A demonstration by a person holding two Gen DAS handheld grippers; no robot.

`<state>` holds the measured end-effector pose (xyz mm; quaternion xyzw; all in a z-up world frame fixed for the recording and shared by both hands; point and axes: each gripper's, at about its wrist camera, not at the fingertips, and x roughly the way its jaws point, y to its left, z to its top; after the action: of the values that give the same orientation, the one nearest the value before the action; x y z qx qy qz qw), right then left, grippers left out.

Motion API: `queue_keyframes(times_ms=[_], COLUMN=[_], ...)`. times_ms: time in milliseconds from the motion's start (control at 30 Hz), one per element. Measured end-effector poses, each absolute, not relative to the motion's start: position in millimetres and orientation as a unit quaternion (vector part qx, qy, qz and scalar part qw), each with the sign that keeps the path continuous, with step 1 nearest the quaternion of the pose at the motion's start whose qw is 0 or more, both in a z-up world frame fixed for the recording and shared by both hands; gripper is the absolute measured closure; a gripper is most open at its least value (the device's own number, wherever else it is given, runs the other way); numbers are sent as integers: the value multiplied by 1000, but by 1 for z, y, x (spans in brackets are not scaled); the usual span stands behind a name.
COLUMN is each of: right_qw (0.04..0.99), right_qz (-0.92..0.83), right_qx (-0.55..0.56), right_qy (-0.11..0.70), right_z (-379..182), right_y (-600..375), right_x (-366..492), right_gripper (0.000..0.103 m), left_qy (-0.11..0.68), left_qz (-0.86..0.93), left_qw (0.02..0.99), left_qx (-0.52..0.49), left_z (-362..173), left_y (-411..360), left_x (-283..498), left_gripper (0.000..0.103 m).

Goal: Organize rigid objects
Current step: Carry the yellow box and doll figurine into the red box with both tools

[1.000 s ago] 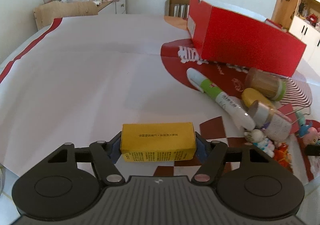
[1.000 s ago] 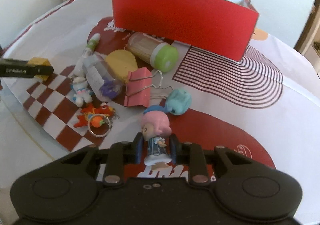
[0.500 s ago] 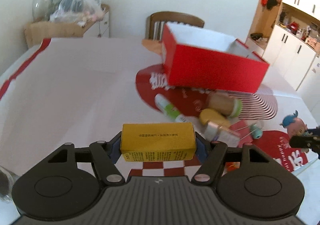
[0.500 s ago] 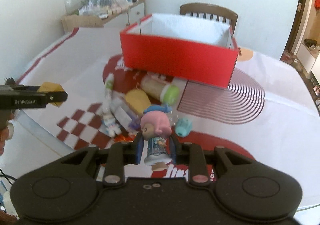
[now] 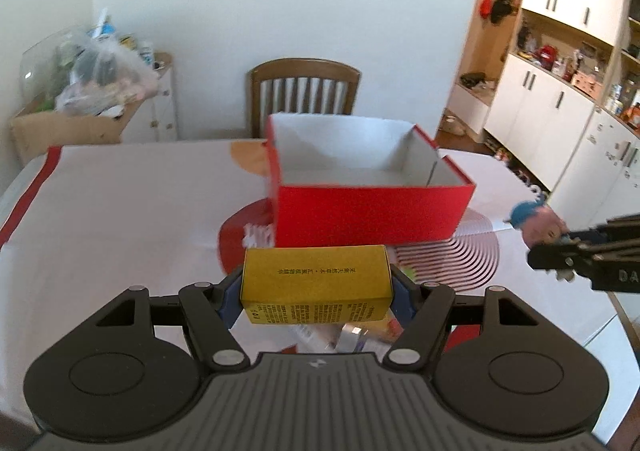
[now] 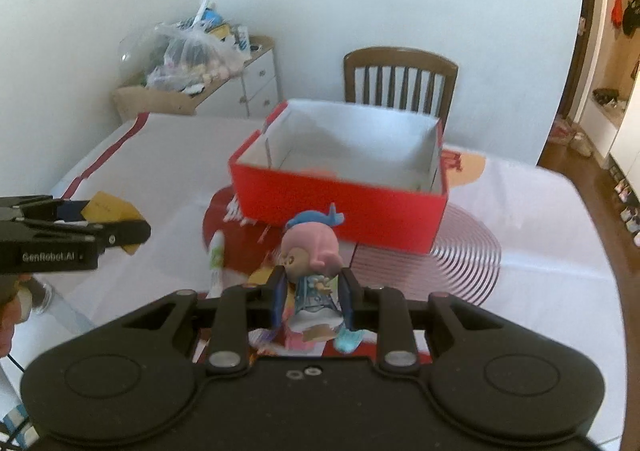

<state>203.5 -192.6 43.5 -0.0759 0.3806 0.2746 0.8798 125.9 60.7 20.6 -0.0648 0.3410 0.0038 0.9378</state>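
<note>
White-and-red bench: broad and flat under a smooth printed cloth with red rings and checks; its near edge is cut off by both gripper bodies.
Red box: open-topped cardboard, matte red outside and plain white inside, standing on the bench before a wooden slat-back chair; only part of its floor shows past the near wall, and that part is bare.
Plastic bag: clear and crumpled, on a side cabinet at the far left; its contents are too jumbled to name.
Left gripper: black, with blue pads; its jaws are clenched on the two short ends of the yellow carton, held up in the air on the near side of the red box. From the right wrist it shows only as a black bar at the left edge.
Yellow carton: rectangular card, lying crosswise, with dark print too small to read.
Right gripper: its jaws grasp the figurine's body, in the air on the near side of the red box.
Figurine: glossy moulded toy, round pink head, blue cap, pale blue clothes; its base is hidden between the jaws.
Leftover clutter: a white-and-green tube shows beside the figurine; the rest lies blurred and mostly hidden beneath both grippers.
</note>
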Motion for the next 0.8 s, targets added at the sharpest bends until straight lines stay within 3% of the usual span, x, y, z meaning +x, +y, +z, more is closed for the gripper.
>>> queue_keyframes(times_ms=[800], right_qw=[862], right_qz=[287], right_qx=[-110], right_qy=[402], right_z=[28], right_y=[-165], right_x=[381], right_gripper=[77], left_qy=[360], left_qz=[-4], left_qw=[933], left_qx=[-10], left_z=[33], left_y=[31], left_x=[338], left_gripper=[33])
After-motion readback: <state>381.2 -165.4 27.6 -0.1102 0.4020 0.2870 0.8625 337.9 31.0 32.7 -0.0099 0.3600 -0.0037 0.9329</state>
